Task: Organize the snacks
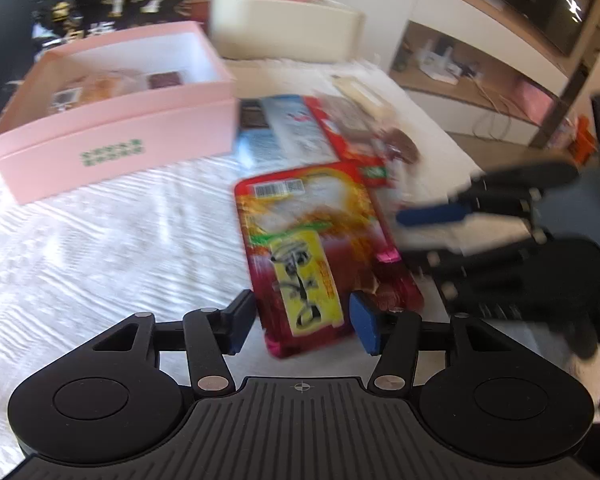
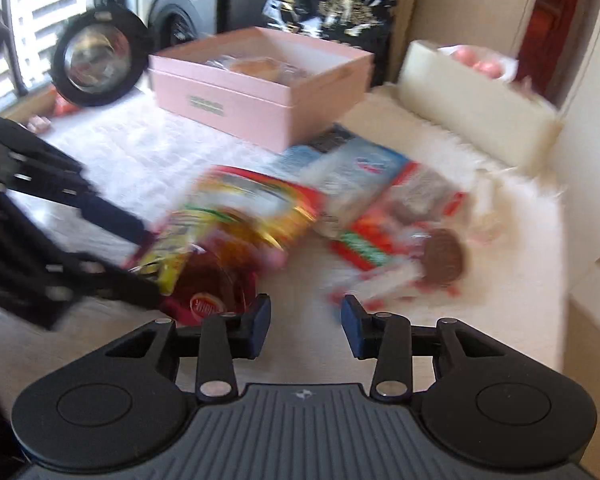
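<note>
A red and yellow snack packet (image 1: 312, 248) lies lengthwise in front of my left gripper (image 1: 304, 322). Its near end sits between the blue pads (image 1: 366, 324), which press on both edges, so the gripper is shut on it. From the right wrist view the same packet (image 2: 236, 216) looks bowed between the left gripper's fingers (image 2: 148, 266). My right gripper (image 2: 306, 324) stands open over bare cloth with nothing between its pads. It also shows just right of the packet in the left wrist view (image 1: 416, 236). A pink box (image 1: 112, 120) with several snacks inside stands behind.
A blue and white packet (image 1: 288, 128) and a red cookie packet (image 2: 400, 240) lie beside the pink box (image 2: 260, 96). A cream container (image 2: 472, 104) and a black patterned bag (image 2: 332, 8) stand at the back. The table's edge (image 2: 560, 312) runs along the right.
</note>
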